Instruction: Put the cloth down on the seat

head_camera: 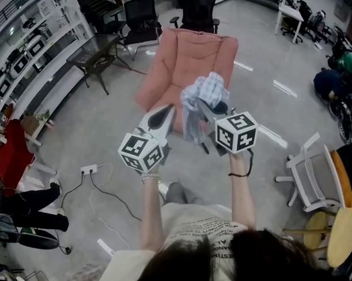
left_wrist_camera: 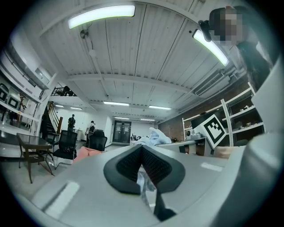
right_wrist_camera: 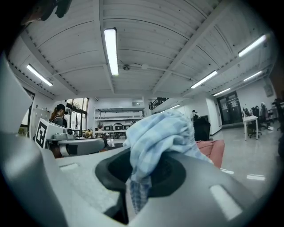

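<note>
At centre, near side of the pink armchair [head_camera: 193,53]: the cloth [head_camera: 204,95], pale blue check, is held up in the air, bunched, not on the seat [head_camera: 171,88].

Right gripper [head_camera: 212,115]: jaws clamped on the cloth. Right gripper view confirms this. Fabric [right_wrist_camera: 159,137] is pinched between the dark pads of the gripper [right_wrist_camera: 142,170], with a mound above them and a tail hanging below.

Left gripper [head_camera: 168,111]: just left of the cloth, pointing toward it. In the left gripper view the jaws [left_wrist_camera: 142,153] are drawn together at the tips. A pale strip shows in the gap behind the tips. It is possibly fabric, but the view is too poor to tell. The cloth [left_wrist_camera: 153,135] shows just beyond the tips.

Surroundings: grey floor [head_camera: 120,185]. A small dark table [head_camera: 98,53] stands left of the armchair, black office chairs [head_camera: 140,14] at the far side, a white chair [head_camera: 310,172] near right. A white power strip [head_camera: 89,169] with its cable lies on the floor near left.
</note>
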Demonstrator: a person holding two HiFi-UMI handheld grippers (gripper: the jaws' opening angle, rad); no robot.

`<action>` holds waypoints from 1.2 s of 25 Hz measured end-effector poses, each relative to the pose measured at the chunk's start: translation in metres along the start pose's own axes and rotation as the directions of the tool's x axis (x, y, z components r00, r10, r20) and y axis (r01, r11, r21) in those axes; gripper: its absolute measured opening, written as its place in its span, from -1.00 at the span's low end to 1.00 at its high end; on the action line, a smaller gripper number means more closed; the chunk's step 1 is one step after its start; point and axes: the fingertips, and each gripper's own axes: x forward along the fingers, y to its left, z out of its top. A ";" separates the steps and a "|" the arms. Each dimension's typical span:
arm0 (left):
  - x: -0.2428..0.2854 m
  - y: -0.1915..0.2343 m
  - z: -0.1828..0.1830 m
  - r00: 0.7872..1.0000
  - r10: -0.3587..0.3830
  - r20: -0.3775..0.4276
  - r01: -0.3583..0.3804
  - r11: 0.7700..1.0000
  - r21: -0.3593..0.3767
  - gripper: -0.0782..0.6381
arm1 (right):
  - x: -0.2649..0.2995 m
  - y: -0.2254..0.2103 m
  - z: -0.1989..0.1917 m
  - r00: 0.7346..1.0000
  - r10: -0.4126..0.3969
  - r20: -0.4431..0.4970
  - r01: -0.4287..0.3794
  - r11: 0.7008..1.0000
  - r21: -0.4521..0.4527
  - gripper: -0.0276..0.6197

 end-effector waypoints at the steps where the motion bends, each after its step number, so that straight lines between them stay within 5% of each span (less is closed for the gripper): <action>1: 0.000 0.003 -0.001 1.000 0.007 -0.002 -0.007 1.000 -0.005 -0.81 | 0.003 0.000 -0.002 1.000 0.006 -0.004 -0.006 1.000 0.004 -0.68; 16: 0.043 0.057 -0.029 0.997 0.038 -0.065 -0.040 0.998 -0.040 -0.81 | 0.061 -0.051 -0.021 0.999 0.014 -0.035 -0.011 0.997 0.078 -0.68; 30: 0.123 0.156 -0.050 0.996 -0.025 -0.089 0.017 0.996 -0.086 -0.81 | 0.159 -0.111 -0.028 0.997 -0.034 -0.064 0.040 0.994 0.103 -0.69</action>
